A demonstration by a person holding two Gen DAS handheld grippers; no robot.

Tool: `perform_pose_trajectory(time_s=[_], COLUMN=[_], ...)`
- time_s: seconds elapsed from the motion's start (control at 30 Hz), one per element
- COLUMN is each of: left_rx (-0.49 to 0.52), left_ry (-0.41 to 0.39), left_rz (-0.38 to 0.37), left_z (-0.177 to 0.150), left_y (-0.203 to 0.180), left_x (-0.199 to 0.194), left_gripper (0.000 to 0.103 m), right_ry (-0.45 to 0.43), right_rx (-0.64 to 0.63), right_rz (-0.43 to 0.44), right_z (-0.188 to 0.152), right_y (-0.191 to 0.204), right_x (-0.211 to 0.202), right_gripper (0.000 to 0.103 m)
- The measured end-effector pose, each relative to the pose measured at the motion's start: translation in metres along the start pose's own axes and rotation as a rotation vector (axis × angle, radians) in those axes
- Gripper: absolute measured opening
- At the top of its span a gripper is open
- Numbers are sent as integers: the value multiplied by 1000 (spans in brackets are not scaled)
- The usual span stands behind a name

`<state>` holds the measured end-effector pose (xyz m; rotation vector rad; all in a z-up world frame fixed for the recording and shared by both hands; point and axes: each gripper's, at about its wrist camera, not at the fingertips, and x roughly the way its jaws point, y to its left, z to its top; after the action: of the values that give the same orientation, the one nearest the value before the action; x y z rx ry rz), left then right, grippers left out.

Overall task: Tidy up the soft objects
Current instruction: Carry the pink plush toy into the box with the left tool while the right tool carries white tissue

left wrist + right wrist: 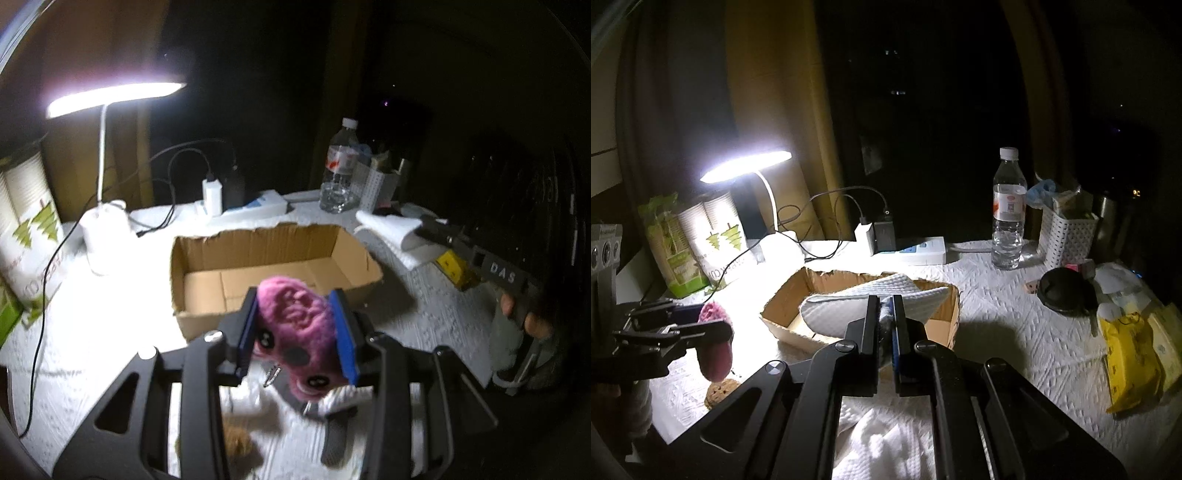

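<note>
My left gripper is shut on a pink plush toy with dark button eyes and holds it above the table, just in front of the open cardboard box. The toy also shows in the right wrist view, left of the box. My right gripper is shut on a white slipper with a grey sole and holds it over the box. In the left wrist view the slipper hangs from the right gripper beyond the box's right end. The box bottom is bare.
A lit desk lamp, chargers with cables, a water bottle and a white basket stand at the back. A brown round thing and white cloth lie at the front. Yellow packs lie right.
</note>
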<state>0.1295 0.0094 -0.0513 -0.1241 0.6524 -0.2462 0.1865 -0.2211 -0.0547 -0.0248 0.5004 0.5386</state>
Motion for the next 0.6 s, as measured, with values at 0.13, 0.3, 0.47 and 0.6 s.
perform_pose_trajectory(time_s=[0.13, 0.3, 0.47, 0.6], left_rx=[6, 13, 25, 20], left_ry=[3, 9, 27, 40], left_rz=[1, 0, -5, -19], left_z=[10, 20, 28, 32], left_y=[-3, -4, -9, -12], left_x=[16, 42, 69, 88], left_gripper=[39, 39, 39, 39], right_ry=[4, 17, 41, 64], right_rx=[1, -3, 0, 8], right_rz=[18, 45, 71, 86], right_z=[2, 1, -2, -5], right_y=[-11, -18, -28, -36], right_x=[10, 27, 47, 63], right_gripper=[6, 6, 6, 6])
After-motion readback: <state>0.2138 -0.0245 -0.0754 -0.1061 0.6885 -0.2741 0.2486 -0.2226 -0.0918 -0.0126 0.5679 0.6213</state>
